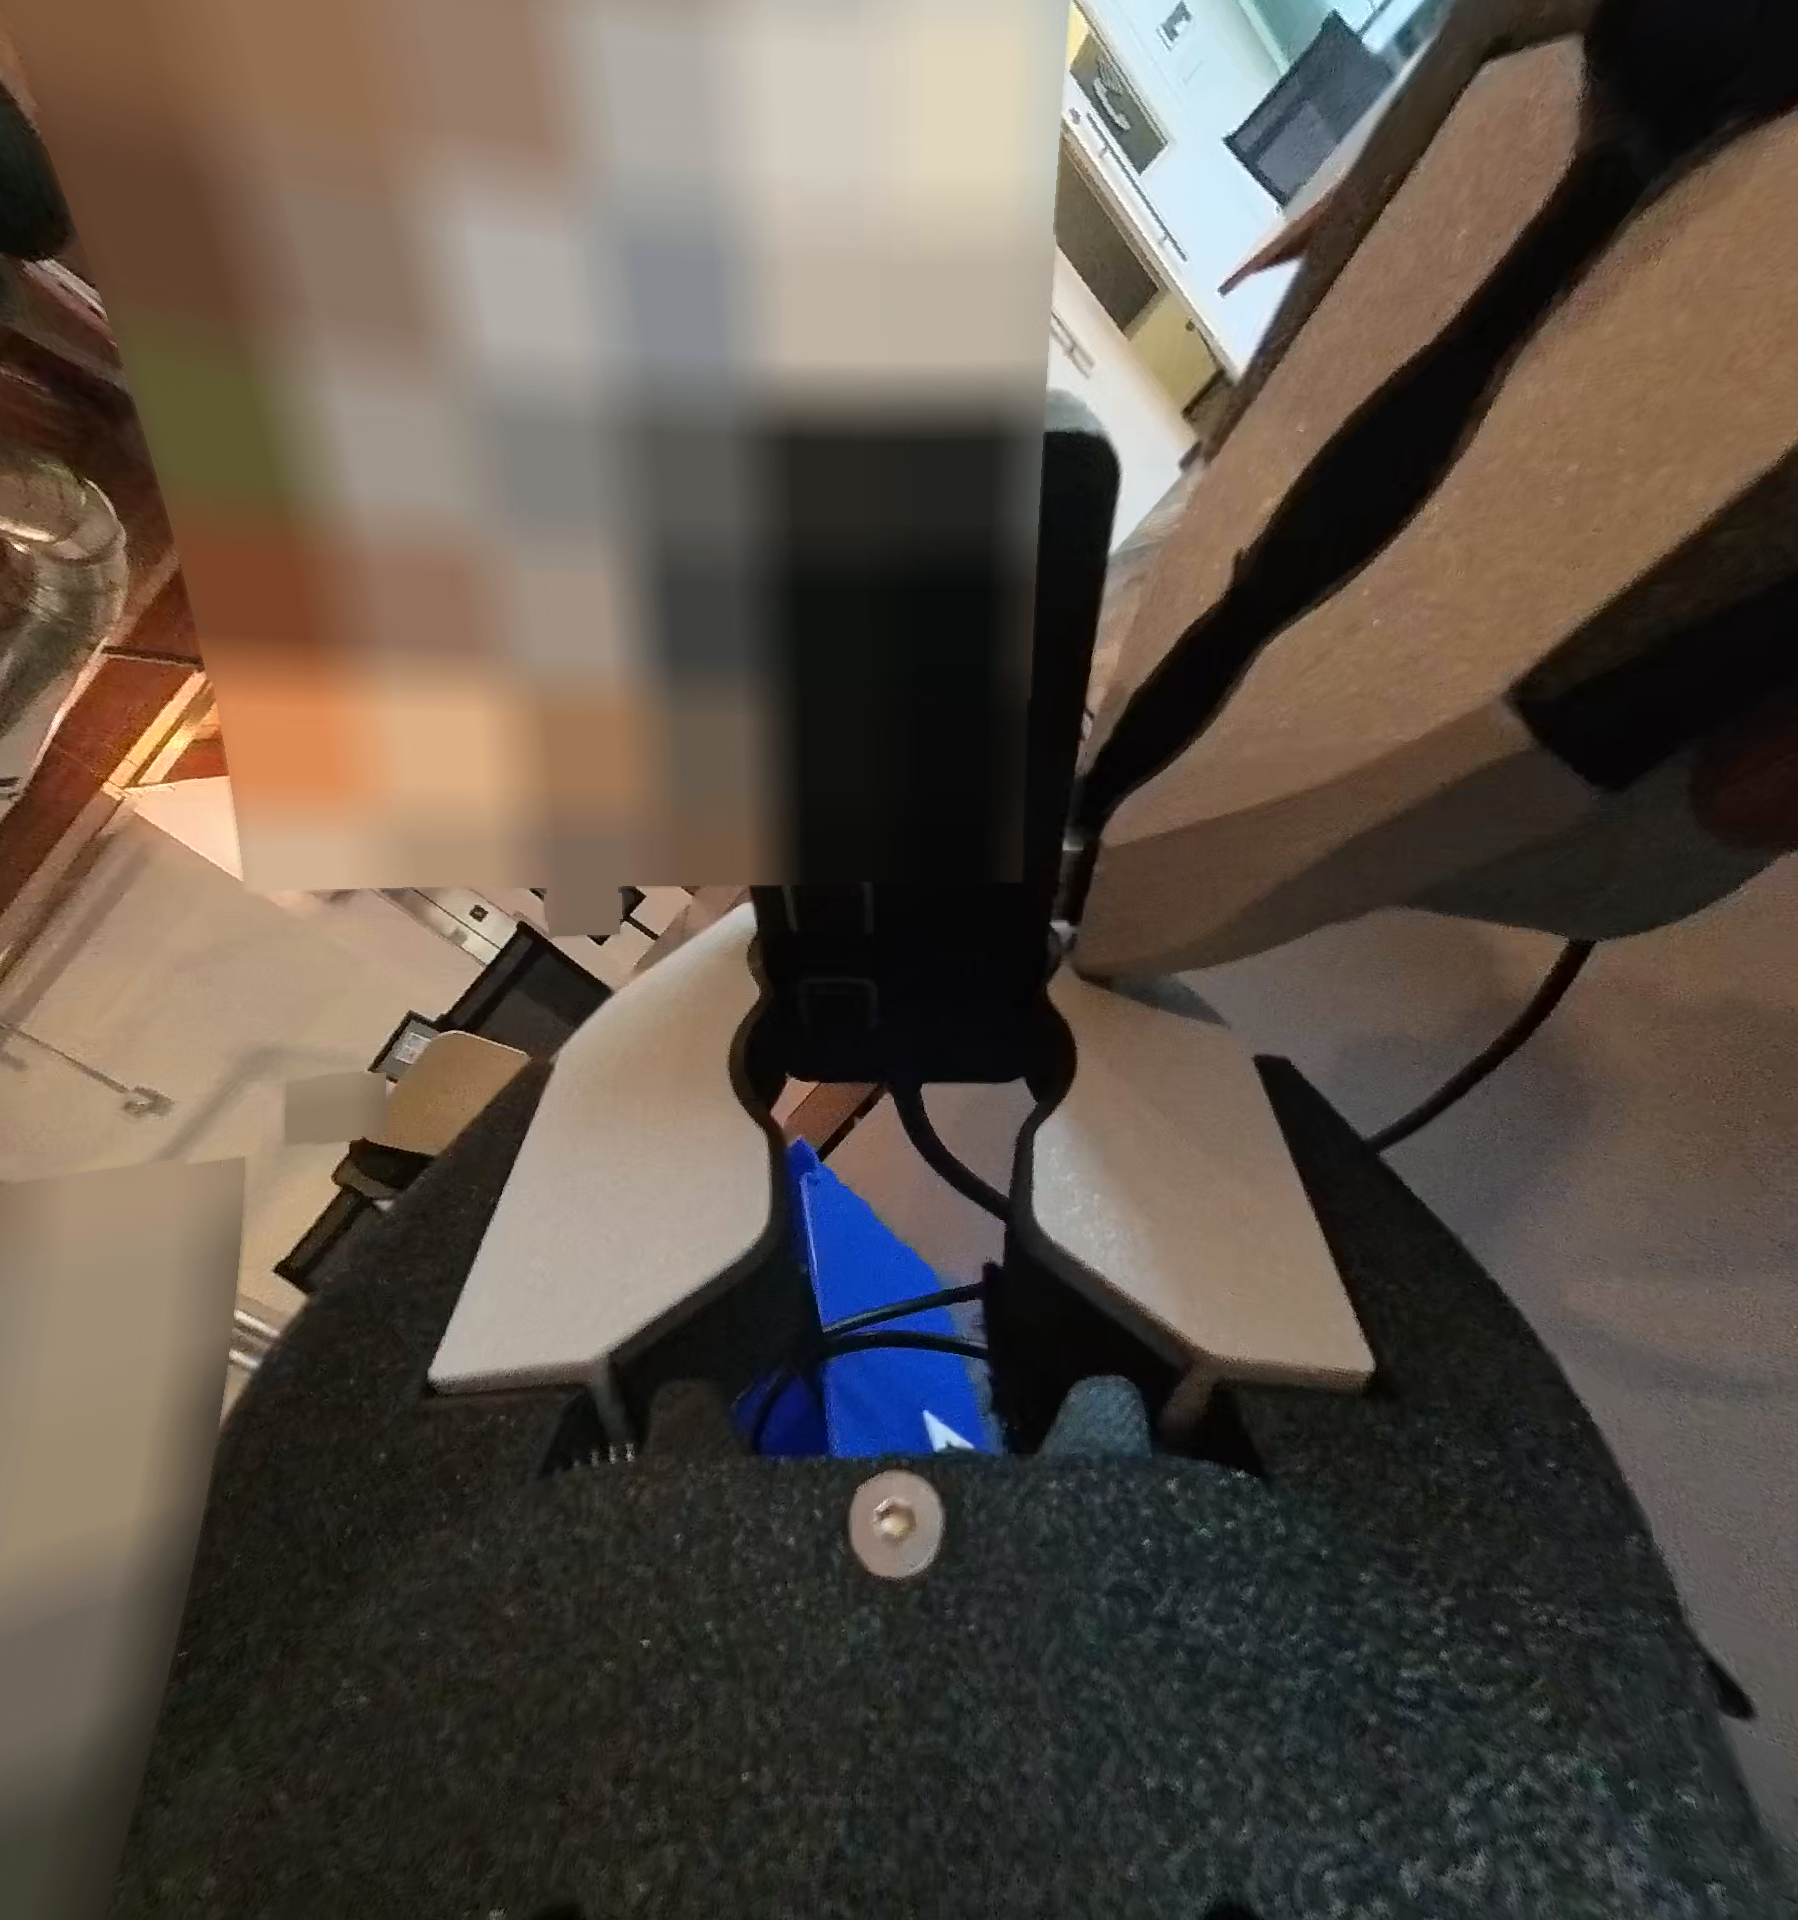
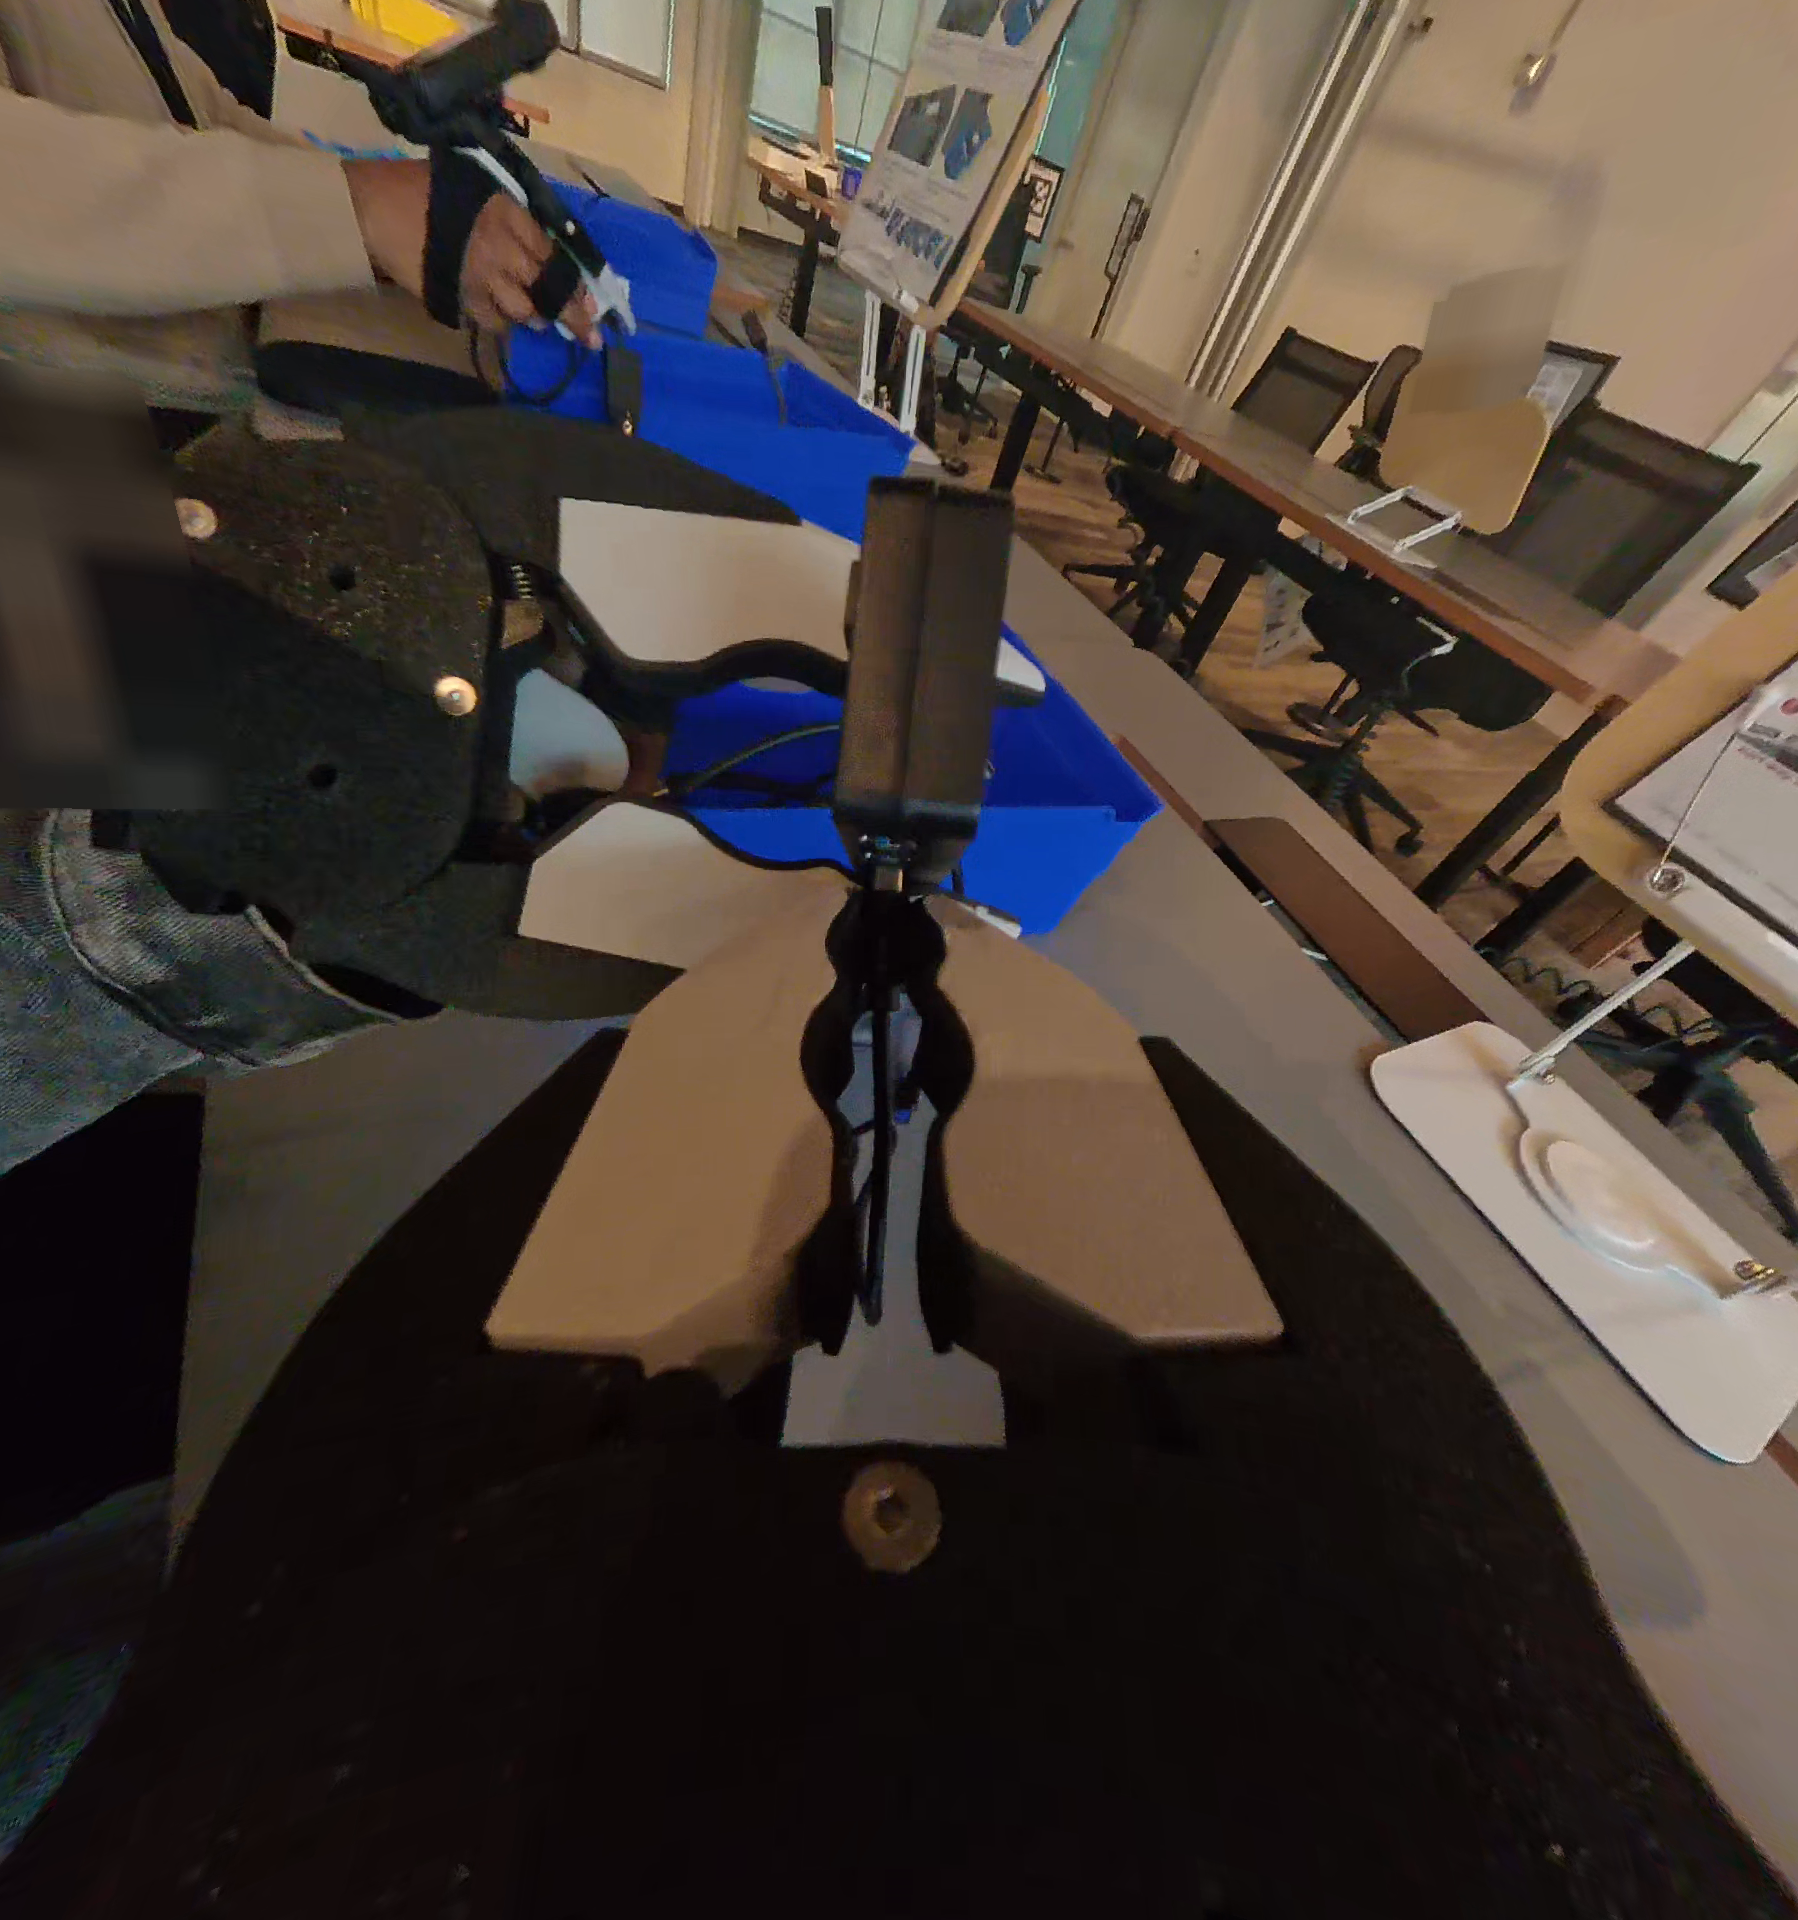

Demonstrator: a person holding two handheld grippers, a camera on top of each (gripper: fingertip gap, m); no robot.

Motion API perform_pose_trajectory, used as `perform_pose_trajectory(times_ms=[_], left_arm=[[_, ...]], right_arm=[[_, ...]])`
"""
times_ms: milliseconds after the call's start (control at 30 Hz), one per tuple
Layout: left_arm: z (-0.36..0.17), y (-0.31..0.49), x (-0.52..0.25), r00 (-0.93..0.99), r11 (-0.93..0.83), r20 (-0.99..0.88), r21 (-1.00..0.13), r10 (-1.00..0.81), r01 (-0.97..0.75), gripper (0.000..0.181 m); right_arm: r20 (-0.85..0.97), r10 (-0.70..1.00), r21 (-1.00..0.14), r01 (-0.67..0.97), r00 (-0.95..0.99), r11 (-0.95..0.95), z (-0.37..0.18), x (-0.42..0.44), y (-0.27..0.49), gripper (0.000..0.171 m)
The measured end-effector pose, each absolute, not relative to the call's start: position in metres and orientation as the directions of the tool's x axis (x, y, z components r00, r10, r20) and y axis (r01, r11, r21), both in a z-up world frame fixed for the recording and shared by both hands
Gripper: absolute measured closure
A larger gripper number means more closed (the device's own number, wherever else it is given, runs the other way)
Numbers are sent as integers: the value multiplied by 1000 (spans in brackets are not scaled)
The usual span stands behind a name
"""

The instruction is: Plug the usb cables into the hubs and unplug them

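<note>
left tool (image 1: 900,1049) clamps hub (image 2: 921,665); right tool (image 2: 884,940) pinches cable plug (image 2: 882,873).

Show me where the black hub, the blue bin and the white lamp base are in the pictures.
black hub (image 2: 921,644): right wrist view, middle of its long upright face.
blue bin (image 2: 1061,831): right wrist view, its near side wall, right of the hub.
white lamp base (image 2: 1622,1299): right wrist view, flat plate on the table.
</note>
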State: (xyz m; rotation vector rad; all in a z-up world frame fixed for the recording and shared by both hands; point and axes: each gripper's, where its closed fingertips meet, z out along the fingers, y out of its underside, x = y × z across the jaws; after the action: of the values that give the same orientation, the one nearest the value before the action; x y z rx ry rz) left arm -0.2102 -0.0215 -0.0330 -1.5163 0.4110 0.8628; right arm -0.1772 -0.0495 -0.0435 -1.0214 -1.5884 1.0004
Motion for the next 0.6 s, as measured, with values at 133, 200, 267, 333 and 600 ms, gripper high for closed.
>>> perform_pose_trajectory(times_ms=[133, 200, 267, 333, 600], left_arm=[[-14, -35, -233, 652, -148, -650, -743, 390, -653, 137], [15, -71, -270, 766, 1, -432, -871, 476, -491, 137], [34, -109, -289, 838, 157, -288, -904, 464, -397, 138], [29, -125, -307, 818, 104, -283, -918, 501, -382, 137], [9, -96, -294, 800, -9, -405, -894, 442, -448, 137]], right_arm=[[327, 921, -888, 263, -214, 376, -66, -168, -51, 165], [327, 919, -857, 339, -222, 387, -104, -159, -48, 165], [217, 951, -907, 313, -221, 280, -115, -149, -47, 165], [157, 967, -942, 263, -199, 207, -105, -142, -37, 165], [355, 934, -934, -28, 35, 356, 43, -91, 17, 165]])
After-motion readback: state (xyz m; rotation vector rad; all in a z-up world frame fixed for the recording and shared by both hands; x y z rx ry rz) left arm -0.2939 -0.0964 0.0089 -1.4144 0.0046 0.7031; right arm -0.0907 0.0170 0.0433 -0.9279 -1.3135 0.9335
